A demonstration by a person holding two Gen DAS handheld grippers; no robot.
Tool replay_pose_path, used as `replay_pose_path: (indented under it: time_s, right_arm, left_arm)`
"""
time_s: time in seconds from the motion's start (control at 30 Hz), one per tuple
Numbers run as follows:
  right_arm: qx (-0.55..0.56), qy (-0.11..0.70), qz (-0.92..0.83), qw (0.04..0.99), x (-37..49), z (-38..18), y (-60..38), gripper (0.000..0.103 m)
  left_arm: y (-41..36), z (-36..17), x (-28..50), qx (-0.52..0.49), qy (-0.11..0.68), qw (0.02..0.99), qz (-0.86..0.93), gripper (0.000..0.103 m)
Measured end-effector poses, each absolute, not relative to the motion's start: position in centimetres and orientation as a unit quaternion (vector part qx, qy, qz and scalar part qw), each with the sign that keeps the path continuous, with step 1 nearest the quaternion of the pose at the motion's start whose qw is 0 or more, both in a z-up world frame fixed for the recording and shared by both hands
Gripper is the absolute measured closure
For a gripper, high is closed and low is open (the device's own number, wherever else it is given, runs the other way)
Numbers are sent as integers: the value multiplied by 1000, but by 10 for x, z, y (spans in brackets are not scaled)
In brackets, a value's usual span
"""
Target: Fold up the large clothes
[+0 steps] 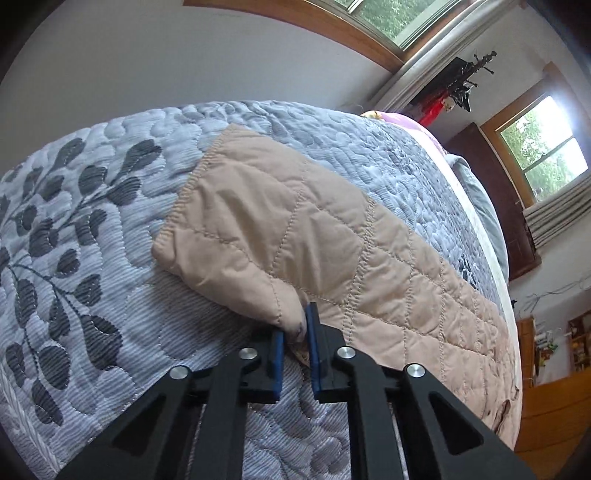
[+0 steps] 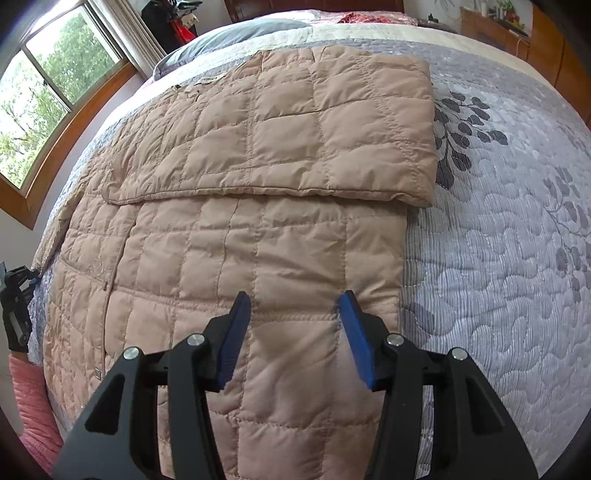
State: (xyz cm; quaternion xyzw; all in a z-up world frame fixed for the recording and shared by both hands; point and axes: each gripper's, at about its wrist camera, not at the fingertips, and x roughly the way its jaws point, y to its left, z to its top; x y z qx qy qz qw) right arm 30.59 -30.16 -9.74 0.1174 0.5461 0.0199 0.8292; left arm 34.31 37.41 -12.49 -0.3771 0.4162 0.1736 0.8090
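Observation:
A tan quilted jacket (image 2: 236, 258) lies spread on the bed, and one part of it (image 2: 295, 133) is folded across its upper half. In the left wrist view a corner of the jacket (image 1: 280, 229) sits between the blue pads of my left gripper (image 1: 295, 325), which is shut on the fabric right at the bed's surface. The left gripper (image 2: 22, 291) also shows at the far left edge of the right wrist view, by the jacket's edge. My right gripper (image 2: 294, 306) is open just above the jacket's lower middle, with nothing pinched between its fingers.
The bed is covered by a grey quilt with a dark leaf print (image 2: 498, 258). Pillows (image 2: 236, 33) lie at the head. A window (image 2: 44, 92) is on the left wall, and wooden furniture (image 2: 517, 33) stands at the far right. A pink sleeve (image 2: 33, 406) is at the lower left.

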Motion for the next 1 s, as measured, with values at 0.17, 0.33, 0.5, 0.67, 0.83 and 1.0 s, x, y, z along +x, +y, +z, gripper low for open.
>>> replay_pose_path:
  time_s: [0.17,0.33,0.5,0.67,0.83,1.0]
  right_arm:
    - [122,543,22,830,308,-99,-303,49]
    - [146,539,29,829,310,-92,-310,49]
    - [135,523,16,842,300,-76,-316,49]
    - [142,530,9,836,297,-84,-320,49]
    - [147,526,10,837,299,-89,-322,49]
    - [145,522,12,841,301,-91,-322,49]
  left_arm:
    - [368,-122,348,-356,423,812,188,96]
    - [346,-91,354,-336,396,834,186,99]
    - [277,-29,354,-253,345,893,140,99]
    - [181,4,367,-176,332,925,49,99]
    - [94,2,378,-117,349,929,-28,99]
    - [26,-9,386,-74,368,923,-81,99]
